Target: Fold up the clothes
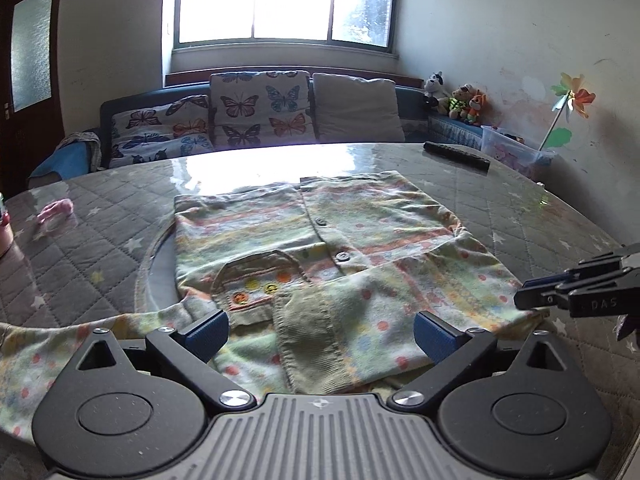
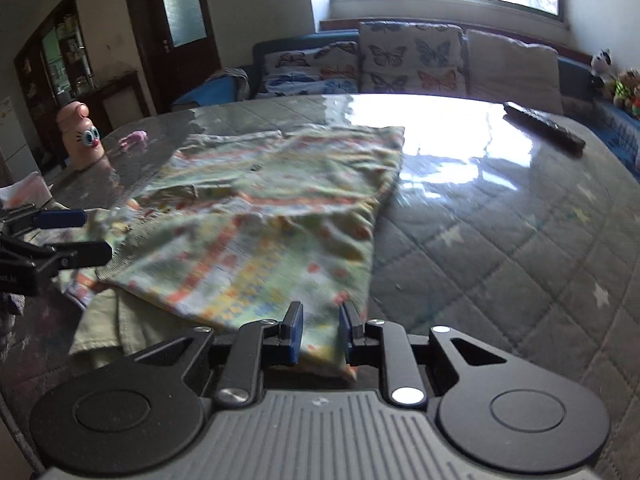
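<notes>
Quilted table (image 1: 100, 216) by sofa. Patterned shirt (image 1: 320, 240) partly folded, right side laid over; left sleeve (image 1: 48, 344) remains. Left gripper (image 1: 320, 334) wide, empty; right gripper (image 2: 320, 336) narrow, fabric corner between, apparently unpinched.

soft cloth shirt (image 1: 340, 240), glossy tabletop (image 2: 460, 152)

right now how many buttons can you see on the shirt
2, both on the shirt's centre placket: one button farther up, one button nearer the pocket. Folded cloth may hide more.

The shirt (image 2: 256, 216) is motion-blurred, its near hem hidden behind the jaws.
</notes>
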A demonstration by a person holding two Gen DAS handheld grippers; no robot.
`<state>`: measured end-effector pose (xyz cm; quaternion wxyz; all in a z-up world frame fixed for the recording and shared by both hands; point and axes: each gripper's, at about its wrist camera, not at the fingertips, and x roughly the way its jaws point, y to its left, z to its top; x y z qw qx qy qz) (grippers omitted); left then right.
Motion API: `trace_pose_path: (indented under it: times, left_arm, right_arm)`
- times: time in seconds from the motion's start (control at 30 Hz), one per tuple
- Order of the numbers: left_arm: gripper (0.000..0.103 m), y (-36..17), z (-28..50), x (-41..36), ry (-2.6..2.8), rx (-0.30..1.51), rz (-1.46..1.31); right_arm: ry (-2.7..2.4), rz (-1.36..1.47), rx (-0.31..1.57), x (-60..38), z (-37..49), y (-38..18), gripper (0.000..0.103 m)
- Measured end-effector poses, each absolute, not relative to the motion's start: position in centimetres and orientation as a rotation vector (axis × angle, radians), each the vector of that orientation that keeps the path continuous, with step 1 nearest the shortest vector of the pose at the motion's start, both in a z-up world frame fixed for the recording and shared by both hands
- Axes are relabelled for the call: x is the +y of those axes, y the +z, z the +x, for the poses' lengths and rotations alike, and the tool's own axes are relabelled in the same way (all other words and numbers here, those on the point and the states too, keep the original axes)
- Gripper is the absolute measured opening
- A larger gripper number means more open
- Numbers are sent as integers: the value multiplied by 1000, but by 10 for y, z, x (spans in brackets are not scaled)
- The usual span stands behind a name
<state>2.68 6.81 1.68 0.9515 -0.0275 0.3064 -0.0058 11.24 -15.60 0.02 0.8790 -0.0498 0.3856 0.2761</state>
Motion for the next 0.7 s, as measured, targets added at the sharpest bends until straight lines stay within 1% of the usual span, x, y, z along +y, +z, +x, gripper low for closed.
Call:
trace_pose_path:
  times: [0.1, 0.17, 0.23, 0.27, 0.47, 0.57, 0.7]
  left_arm:
    - [95, 17, 34, 63, -24, 626, -45]
    - [88, 16, 40, 61, -31, 631, -42]
    - [85, 15, 46, 60, -39, 636, -40]
    - [81, 14, 49, 59, -42, 638, -39]
    - [69, 9, 65, 54, -64, 655, -36]
    - [64, 4, 73, 54, -78, 666, -38]
    - [64, -6, 81, 58, -72, 704, -49]
  right_arm:
    - [577, -112, 794, -157, 115, 3, 19]
    - [579, -117, 786, -158, 118, 6, 19]
    - [586, -115, 764, -154, 125, 12, 19]
    - [591, -115, 751, -150, 130, 14, 19]
    - [606, -123, 731, -131, 164, 11, 21]
    - [604, -127, 747, -124, 178, 1, 22]
    - [605, -130, 753, -124, 183, -6, 22]
